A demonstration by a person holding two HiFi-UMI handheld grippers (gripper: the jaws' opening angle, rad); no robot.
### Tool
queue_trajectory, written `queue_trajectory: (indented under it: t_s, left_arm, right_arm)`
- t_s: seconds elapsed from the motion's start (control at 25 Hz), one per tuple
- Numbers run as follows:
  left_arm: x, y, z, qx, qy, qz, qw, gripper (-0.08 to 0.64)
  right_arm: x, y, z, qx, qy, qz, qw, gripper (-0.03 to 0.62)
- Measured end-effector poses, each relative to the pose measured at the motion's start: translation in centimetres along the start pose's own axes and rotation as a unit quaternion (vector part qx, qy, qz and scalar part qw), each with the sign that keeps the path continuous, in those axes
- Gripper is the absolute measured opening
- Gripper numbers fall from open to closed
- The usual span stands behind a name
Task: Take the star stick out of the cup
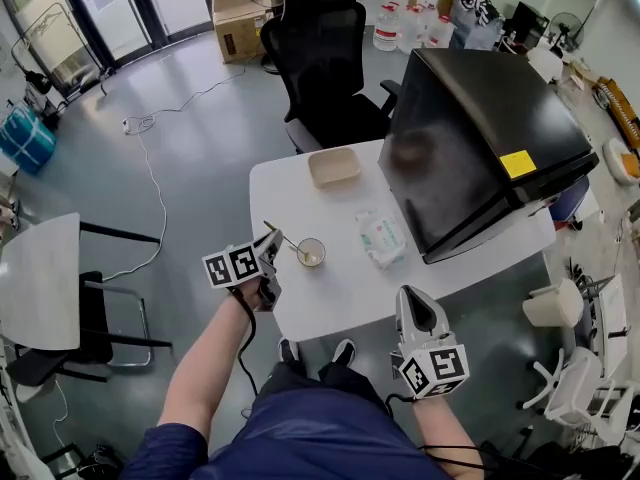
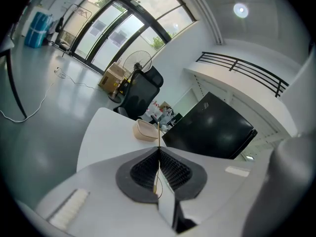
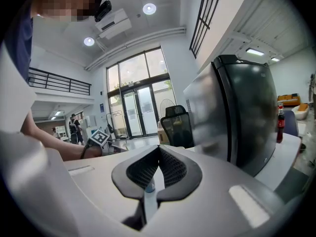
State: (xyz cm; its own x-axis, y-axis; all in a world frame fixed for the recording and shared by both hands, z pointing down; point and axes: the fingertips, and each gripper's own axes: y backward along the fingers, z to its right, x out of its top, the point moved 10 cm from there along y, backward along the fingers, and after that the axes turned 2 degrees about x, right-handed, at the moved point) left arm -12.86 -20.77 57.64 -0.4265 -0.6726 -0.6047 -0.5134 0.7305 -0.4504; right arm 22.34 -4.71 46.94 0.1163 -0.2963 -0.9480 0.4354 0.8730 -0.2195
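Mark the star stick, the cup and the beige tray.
star stick (image 2: 158,135), left gripper view, shaft above the jaws.
cup (image 1: 323,254), head view, right rim.
beige tray (image 1: 336,182), head view, near rim.

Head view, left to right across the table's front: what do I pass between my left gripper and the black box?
Left gripper, shut on the star stick → cup → wipes packet → black box.

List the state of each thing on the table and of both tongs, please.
left tongs: shut on the star stick
star stick: gripped, one end inside the cup
cup: upright
right tongs: shut, empty
beige tray: empty
wipes pack: lying flat
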Motion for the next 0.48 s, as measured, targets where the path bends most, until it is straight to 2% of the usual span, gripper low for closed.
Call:
queue_trajectory:
  t_s: [0.48]
  left_arm:
    - [1.2,5.0,3.1,-0.007,0.016,0.087,0.9961,0.009]
  right_arm:
    - [2.6,-2.6,2.5,0.043,0.028,0.017,0.999,0.008]
